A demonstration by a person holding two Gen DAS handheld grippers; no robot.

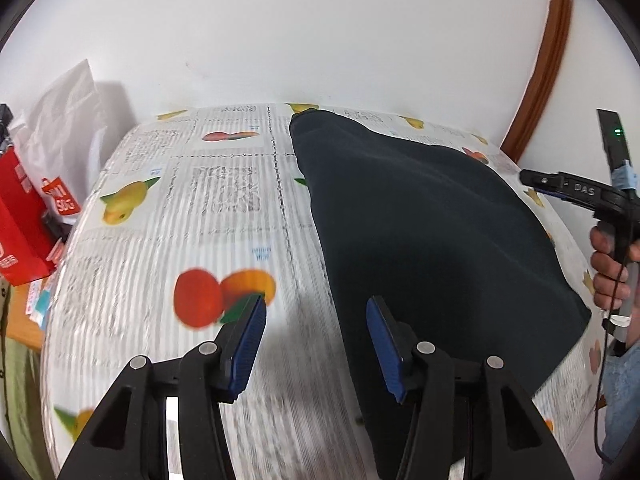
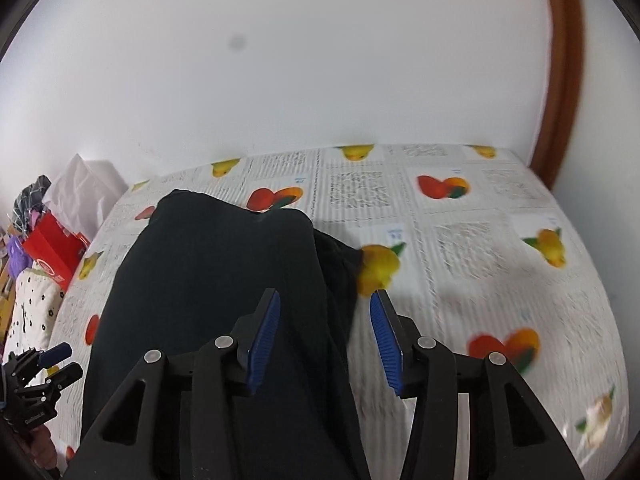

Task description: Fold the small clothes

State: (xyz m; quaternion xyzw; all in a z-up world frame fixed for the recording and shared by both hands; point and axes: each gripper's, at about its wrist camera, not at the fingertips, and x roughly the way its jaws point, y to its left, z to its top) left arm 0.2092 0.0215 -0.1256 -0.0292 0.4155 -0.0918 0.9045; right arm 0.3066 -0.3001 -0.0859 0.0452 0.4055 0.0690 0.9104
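A dark navy garment (image 1: 424, 232) lies folded flat on the fruit-print tablecloth (image 1: 192, 208). My left gripper (image 1: 316, 320) is open and empty, above the garment's left edge near the front. My right gripper (image 2: 324, 316) is open and empty, above the garment's right edge, where a lower layer sticks out from under the top fold (image 2: 340, 264). The garment fills the left middle of the right wrist view (image 2: 216, 280). The right gripper body shows at the far right of the left wrist view (image 1: 576, 190), the left one at the lower left of the right wrist view (image 2: 56, 364).
A red box (image 1: 20, 216) and a white plastic bag (image 1: 68, 120) stand off the table's left side. A white wall runs behind the table, with a brown wooden frame (image 1: 548, 64) at the right. A spotted white cloth (image 2: 32, 312) lies at the left.
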